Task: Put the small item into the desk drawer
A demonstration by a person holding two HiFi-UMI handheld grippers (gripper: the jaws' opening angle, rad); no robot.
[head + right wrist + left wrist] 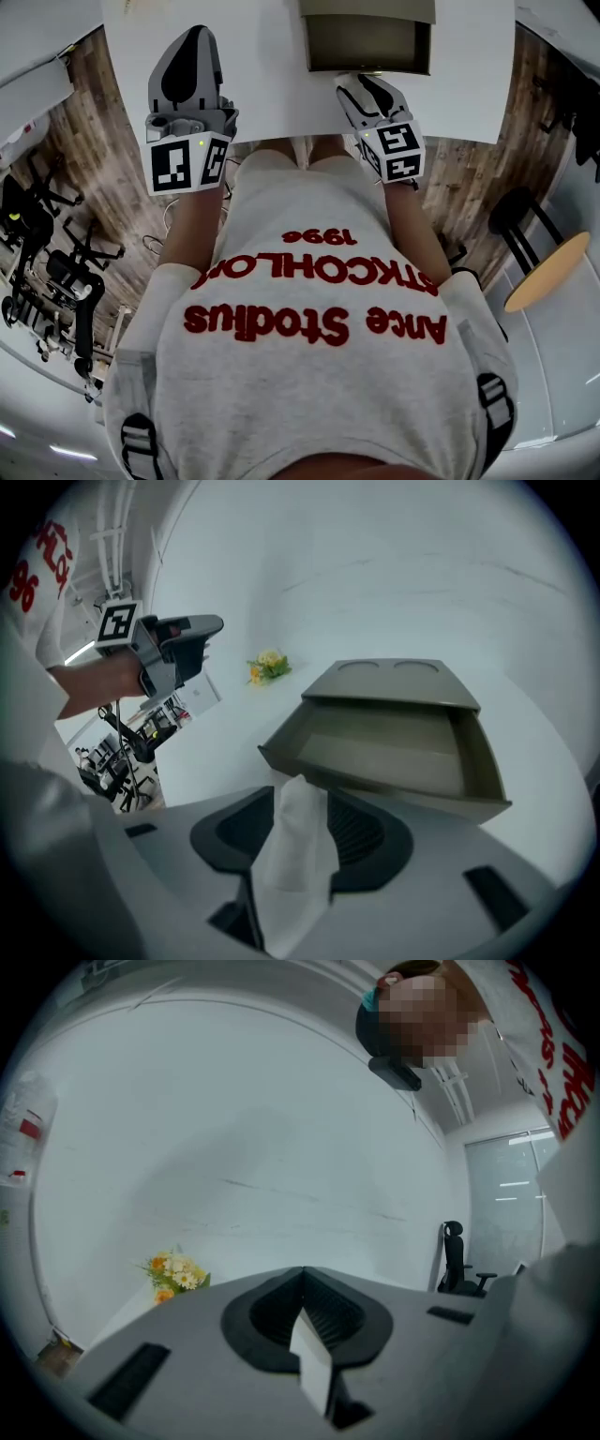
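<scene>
A crumpled white tissue [295, 855] lies loosely between the pads of my right gripper [302, 794], whose jaws stand apart and do not press on it. Just ahead of it, the grey desk drawer [375, 782] is pulled out and looks empty inside. In the head view the right gripper [361, 84] sits at the front edge of the drawer [367, 42]. My left gripper [195, 37] is held over the white desk [262, 94] to the left and points up and away. Its jaws [303, 1274] are closed on a thin white slip [314, 1363].
A small bunch of yellow and white flowers [267, 665] stands at the desk's far side by the wall. An office chair [457, 1260] is beyond the desk. A round wooden table [548, 272] stands at my right, and dark chairs [56, 262] at my left.
</scene>
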